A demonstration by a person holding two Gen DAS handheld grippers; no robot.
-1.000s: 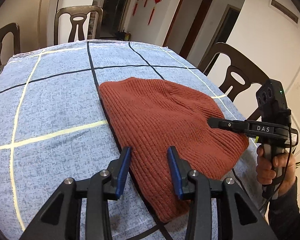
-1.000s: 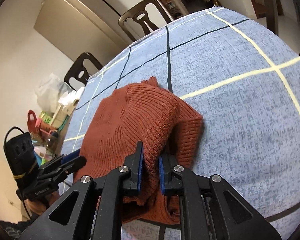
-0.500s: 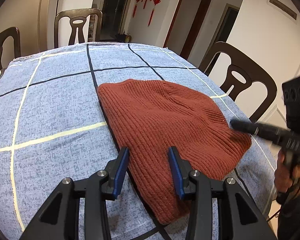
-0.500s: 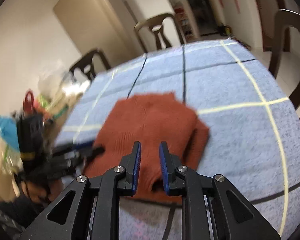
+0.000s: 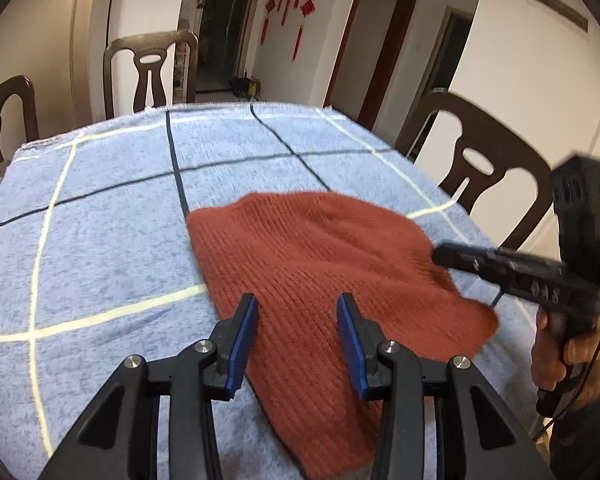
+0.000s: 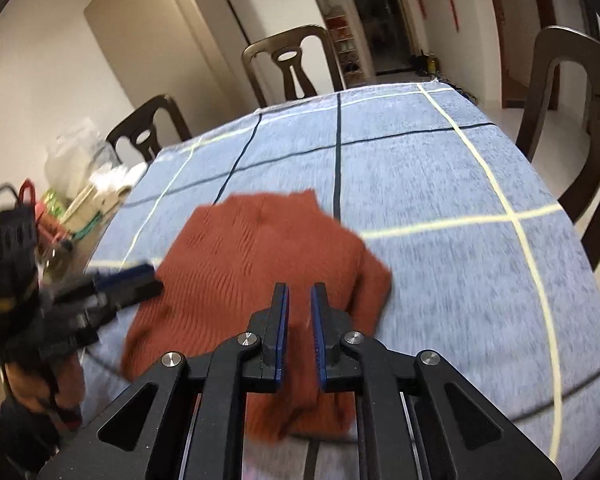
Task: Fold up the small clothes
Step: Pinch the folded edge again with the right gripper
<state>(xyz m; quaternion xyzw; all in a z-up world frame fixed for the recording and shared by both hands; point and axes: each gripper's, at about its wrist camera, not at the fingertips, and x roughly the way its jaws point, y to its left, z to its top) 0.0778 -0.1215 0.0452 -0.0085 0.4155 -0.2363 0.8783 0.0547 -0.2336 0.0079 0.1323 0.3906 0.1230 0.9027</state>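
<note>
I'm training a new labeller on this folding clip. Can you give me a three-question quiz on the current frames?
1. True or false: the right gripper grips the knit.
2. The knit lies on: A) a bare table B) a blue checked cloth C) a chair.
3. Which gripper's jaws stand wider apart?

Key: 1 false, its narrow jaws hold nothing. 2 B. 3 The left gripper.
</note>
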